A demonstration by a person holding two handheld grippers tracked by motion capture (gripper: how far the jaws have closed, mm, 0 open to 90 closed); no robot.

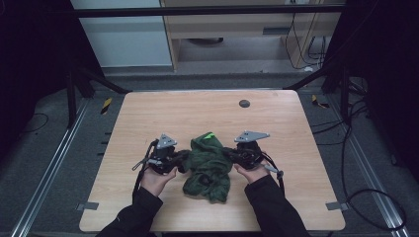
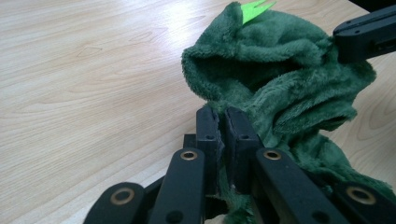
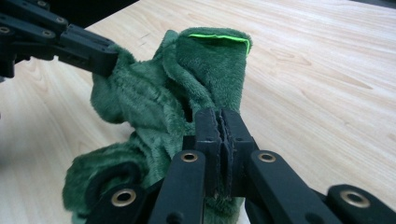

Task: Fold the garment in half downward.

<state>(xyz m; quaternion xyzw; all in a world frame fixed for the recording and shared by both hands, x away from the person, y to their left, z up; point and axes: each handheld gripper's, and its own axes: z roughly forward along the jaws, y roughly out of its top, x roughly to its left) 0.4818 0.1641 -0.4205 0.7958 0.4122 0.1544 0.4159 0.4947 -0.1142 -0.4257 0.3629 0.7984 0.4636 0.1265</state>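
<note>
Here we are over the light wood bench (image 1: 148,113), and right in the lower middle of the high view sits a crumpled dark green fleece cloth (image 1: 207,165) with a small bright green tag (image 1: 210,135) at its upper edge. A person's hands come in from the bottom of the frame, dark sleeves on both arms, one on each side of the cloth.

Left of the cloth in the high view, the left hand-held gripper (image 1: 184,157) reaches in toward the fabric. In the left gripper view its jaws are pressed nearly together in the lower centre of the frame, with a fold of the cloth (image 2: 280,88) pinched between them and fleece bunched up just beyond the tips (image 2: 223,116). The tag (image 2: 254,9) pokes up at the top of that frame.

On the other side, the right hand-held gripper (image 1: 228,153) does the same. The right gripper view shows its jaws clamped tight on the cloth (image 3: 187,88) at centre frame, a thin line of fleece squeezed in the gap (image 3: 220,119). The other gripper's black jaws enter from the upper left there, biting the cloth's far edge.

A small dark round disc (image 1: 244,103) lies on the bench toward the upper middle, well apart from the cloth.
</note>
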